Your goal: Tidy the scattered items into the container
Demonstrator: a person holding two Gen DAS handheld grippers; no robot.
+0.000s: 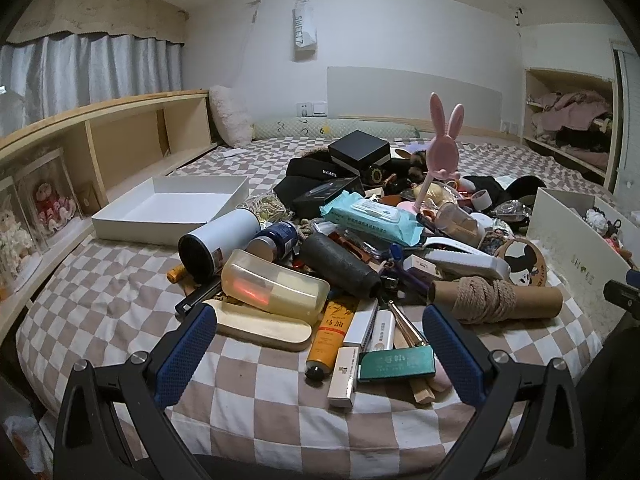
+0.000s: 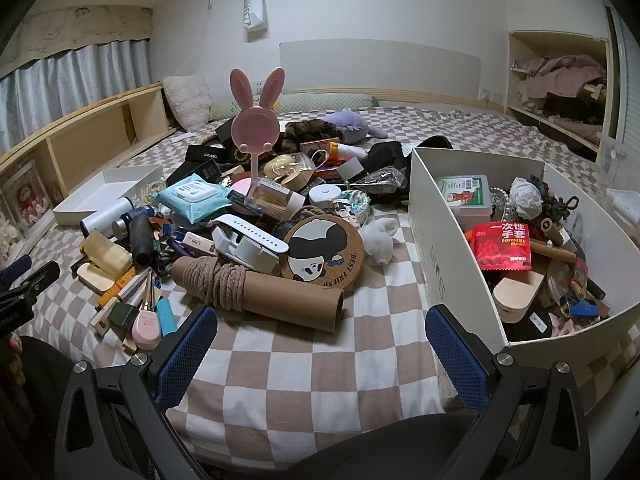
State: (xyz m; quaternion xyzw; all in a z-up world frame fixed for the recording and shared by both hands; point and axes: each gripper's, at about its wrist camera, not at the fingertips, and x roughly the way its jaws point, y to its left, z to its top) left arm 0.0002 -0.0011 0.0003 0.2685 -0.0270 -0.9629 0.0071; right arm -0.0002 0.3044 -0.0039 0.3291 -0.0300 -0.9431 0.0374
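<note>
Both grippers nearest cam, left gripper (image 1: 320, 344) and right gripper (image 2: 320, 344): jaws wide, nothing held, over checked bed (image 2: 320, 380)
White container (image 2: 436, 216), 1, right side, part filled
Cardboard tube (image 2: 288, 296) w/ rope, 1, near edge of pile: prob light, stiff; grip bare end
Panda coaster (image 2: 324, 252), 1: flat, pinch by rim
Orange tube (image 1: 330, 332), 1: soft, slippery
</note>
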